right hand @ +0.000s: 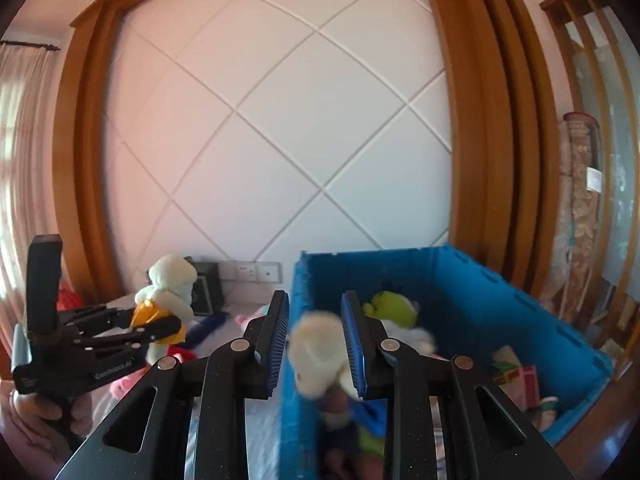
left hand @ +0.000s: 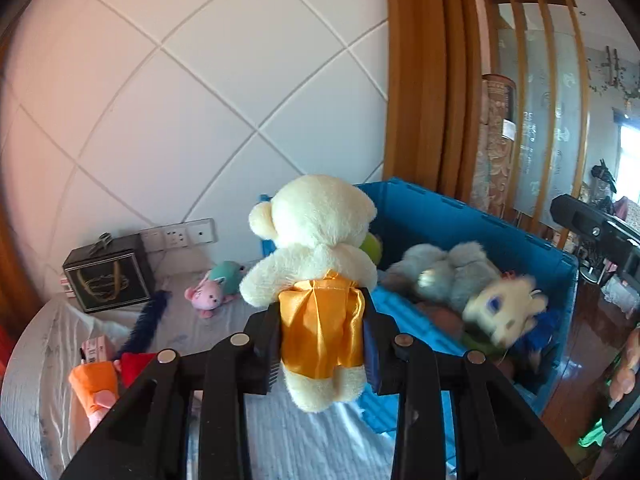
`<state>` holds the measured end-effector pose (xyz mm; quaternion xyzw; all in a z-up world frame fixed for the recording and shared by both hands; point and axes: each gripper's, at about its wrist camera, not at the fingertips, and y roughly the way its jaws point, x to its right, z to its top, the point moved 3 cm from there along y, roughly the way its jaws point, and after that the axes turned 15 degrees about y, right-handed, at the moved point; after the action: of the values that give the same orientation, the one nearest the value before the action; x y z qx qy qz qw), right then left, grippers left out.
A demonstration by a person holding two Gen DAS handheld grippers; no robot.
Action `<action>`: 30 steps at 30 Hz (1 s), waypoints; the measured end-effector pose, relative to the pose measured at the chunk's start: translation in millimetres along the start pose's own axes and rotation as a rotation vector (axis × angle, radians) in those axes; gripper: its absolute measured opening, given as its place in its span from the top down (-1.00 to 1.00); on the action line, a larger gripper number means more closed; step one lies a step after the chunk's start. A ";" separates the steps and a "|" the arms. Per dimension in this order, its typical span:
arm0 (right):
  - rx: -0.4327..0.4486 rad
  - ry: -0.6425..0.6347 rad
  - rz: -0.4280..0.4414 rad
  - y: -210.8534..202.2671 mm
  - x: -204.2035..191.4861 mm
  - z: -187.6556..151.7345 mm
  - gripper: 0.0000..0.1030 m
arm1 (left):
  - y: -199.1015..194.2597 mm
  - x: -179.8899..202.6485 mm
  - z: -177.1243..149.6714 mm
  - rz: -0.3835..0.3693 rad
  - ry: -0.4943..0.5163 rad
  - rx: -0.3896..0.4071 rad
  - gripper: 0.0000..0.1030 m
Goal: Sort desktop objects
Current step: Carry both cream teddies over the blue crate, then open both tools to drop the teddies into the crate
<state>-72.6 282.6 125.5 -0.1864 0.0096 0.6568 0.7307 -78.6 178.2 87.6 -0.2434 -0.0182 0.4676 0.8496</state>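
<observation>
A cream teddy bear [left hand: 316, 232] in an orange satin dress stands upright between my left gripper's [left hand: 322, 320] fingers, which are shut on its body. It is above the white bedsheet, just left of the blue crate [left hand: 460, 208]. In the right wrist view, my right gripper [right hand: 316, 320] is shut on a blurred cream plush doll [right hand: 316, 356] with blue clothes, hanging over the near left wall of the blue crate [right hand: 480, 280]. That doll [left hand: 504, 312] shows blurred over the crate in the left wrist view. To the left is the left gripper [right hand: 160, 322] with the bear [right hand: 170, 284].
The crate holds a grey plush [left hand: 452, 272], a green plush [right hand: 390, 308] and other toys. On the bed lie a pink plush [left hand: 208, 296], a teal plush [left hand: 226, 274], a dark blue fuzzy strip [left hand: 146, 324], orange and red items [left hand: 96, 380] and a black gift bag [left hand: 106, 276]. Wood floor lies to the right.
</observation>
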 end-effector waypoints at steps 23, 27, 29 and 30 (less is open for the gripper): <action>-0.143 0.081 -0.178 11.9 166.3 -27.9 0.12 | 46.9 185.4 44.7 -0.052 0.143 -0.110 -0.58; -0.103 0.075 -0.218 -1.7 168.9 -22.9 -0.93 | 29.0 180.3 44.9 -0.015 0.123 -0.085 -0.79; -0.088 0.081 -0.232 -8.2 171.7 -19.9 -1.00 | 20.8 175.4 44.1 0.014 0.105 -0.075 -0.80; -0.086 0.086 -0.232 -11.1 173.1 -18.9 -1.00 | 16.0 172.8 43.4 0.034 0.099 -0.067 -0.80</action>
<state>-33.7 442.0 66.0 -0.2454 -0.0087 0.5591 0.7919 -5.2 341.3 84.9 -0.2950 0.0123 0.4683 0.8328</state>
